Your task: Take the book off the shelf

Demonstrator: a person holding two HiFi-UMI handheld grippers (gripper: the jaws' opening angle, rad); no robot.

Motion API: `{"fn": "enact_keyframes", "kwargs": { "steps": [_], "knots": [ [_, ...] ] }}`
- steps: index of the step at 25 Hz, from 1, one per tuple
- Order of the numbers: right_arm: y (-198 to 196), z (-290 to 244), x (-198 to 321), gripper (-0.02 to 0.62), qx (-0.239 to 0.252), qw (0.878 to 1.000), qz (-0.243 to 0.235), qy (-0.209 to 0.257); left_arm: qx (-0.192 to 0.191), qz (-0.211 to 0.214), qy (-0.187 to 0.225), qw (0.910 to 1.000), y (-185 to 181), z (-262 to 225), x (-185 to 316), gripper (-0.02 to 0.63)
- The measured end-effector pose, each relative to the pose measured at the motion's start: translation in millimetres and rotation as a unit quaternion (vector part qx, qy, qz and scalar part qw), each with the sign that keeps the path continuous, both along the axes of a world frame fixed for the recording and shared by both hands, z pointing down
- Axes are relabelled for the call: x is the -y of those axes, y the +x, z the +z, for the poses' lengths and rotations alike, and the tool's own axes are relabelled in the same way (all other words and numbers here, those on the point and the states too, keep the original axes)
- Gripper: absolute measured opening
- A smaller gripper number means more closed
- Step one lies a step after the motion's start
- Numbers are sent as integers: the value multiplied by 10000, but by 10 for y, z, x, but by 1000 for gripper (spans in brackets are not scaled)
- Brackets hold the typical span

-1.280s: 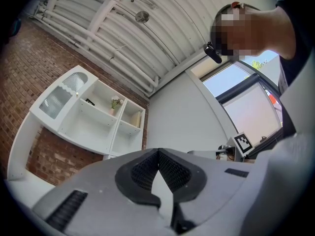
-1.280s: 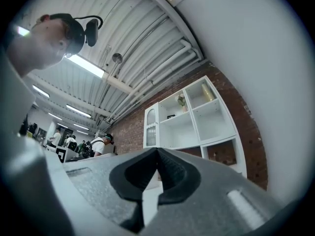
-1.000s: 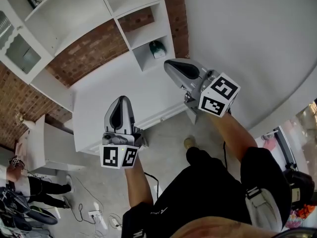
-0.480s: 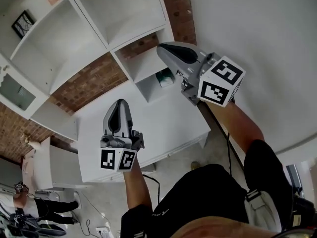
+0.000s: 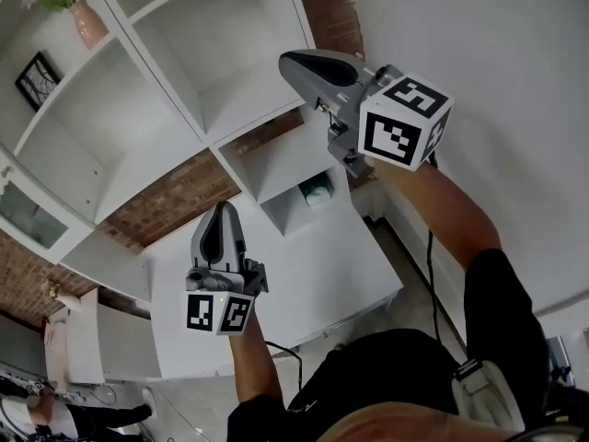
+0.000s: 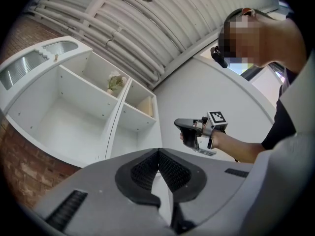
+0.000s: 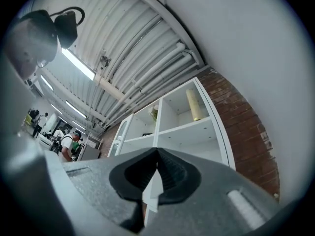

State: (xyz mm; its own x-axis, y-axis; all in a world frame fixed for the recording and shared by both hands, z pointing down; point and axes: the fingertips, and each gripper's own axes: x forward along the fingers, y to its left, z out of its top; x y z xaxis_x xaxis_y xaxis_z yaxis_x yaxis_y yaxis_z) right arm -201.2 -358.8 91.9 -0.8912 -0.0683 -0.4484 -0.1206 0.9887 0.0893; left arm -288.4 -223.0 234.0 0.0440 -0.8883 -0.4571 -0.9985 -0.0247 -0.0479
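Note:
A tall white shelf unit (image 5: 198, 109) stands against a brick wall. A slim pale yellow book (image 7: 193, 103) stands upright in its top right compartment; in the left gripper view the book (image 6: 146, 105) shows tan. It is not in the head view. My right gripper (image 5: 287, 60) is raised in front of the upper compartments, shut and empty. My left gripper (image 5: 221, 210) is lower, over the white cabinet top (image 5: 304, 265), also shut with nothing in it. Both are well short of the book.
A plant in a pink vase (image 5: 83, 21) and a framed picture (image 5: 37, 79) sit in the left compartments. A green and white object (image 5: 317, 192) lies in a low cubby. A plain white wall (image 5: 497, 53) runs along the right. A person (image 5: 55, 412) stands at the lower left.
My right gripper has risen from the low cubby level to the upper compartments. The head view has tilted up, showing more shelves. My left gripper stays about where it was.

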Motion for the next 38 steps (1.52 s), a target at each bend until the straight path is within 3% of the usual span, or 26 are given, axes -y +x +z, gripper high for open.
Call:
{"fn": "enact_keyframes", "kwargs": {
  "steps": [6,13,20,25,38],
  "knots": [
    [-246,-573,164,28,5,9988,380,294,57,222,-21,9997,-159,-110,122,-2],
    [-515,-1273,496,126,-124,9956,911,192,121,417,3,9991,-283,-166,144,-2],
    [-802,-1807,801,220,-410,9840,1699,340,100,531,1,9985,-385,-118,168,-2],
    [-939,-2005,1073,239,-590,9748,2147,147,81,492,34,9987,-506,-108,110,-2],
    [-1243,-2114,1575,252,-1116,9570,2658,-328,-145,505,77,9986,-911,30,64,-2]
  ]
}}
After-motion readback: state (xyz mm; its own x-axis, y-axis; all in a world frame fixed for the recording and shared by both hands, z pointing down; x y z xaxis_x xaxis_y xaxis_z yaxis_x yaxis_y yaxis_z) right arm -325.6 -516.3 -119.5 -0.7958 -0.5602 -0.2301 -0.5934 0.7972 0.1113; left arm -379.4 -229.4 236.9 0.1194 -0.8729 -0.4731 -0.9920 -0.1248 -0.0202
